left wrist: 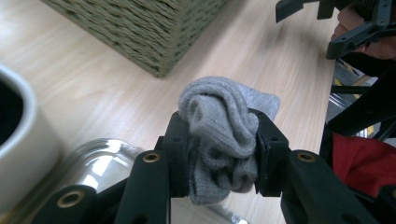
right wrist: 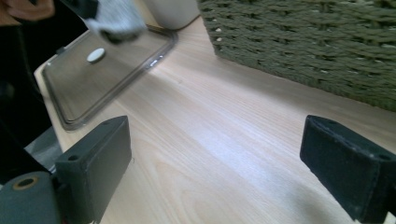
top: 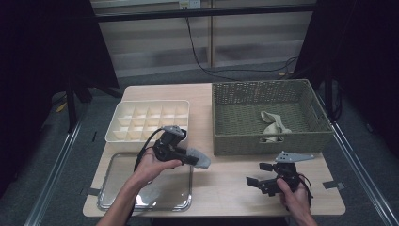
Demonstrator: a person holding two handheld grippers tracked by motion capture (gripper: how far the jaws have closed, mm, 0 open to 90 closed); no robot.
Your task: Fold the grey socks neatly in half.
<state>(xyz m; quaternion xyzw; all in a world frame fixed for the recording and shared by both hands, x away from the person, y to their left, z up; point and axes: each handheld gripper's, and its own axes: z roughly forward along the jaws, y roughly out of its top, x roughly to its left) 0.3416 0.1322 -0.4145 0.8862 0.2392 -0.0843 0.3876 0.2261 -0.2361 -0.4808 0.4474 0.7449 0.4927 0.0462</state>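
Left claw [left wrist: 219, 154] pinches a bunched grey sock [left wrist: 222, 135] above the steel tray [top: 117, 197]. Right claw [top: 258, 174] spread, empty; bare bench [top: 226, 183] toward 9 o'clock.

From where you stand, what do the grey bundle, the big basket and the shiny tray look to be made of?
The grey sock, pinched by the left gripper, looks like soft ribbed knit fabric, matte and creased. The basket seems woven from olive-green fibre, rope or grass by its coarse plaited texture. The tray looks like polished metal, probably steel: it mirrors the light.
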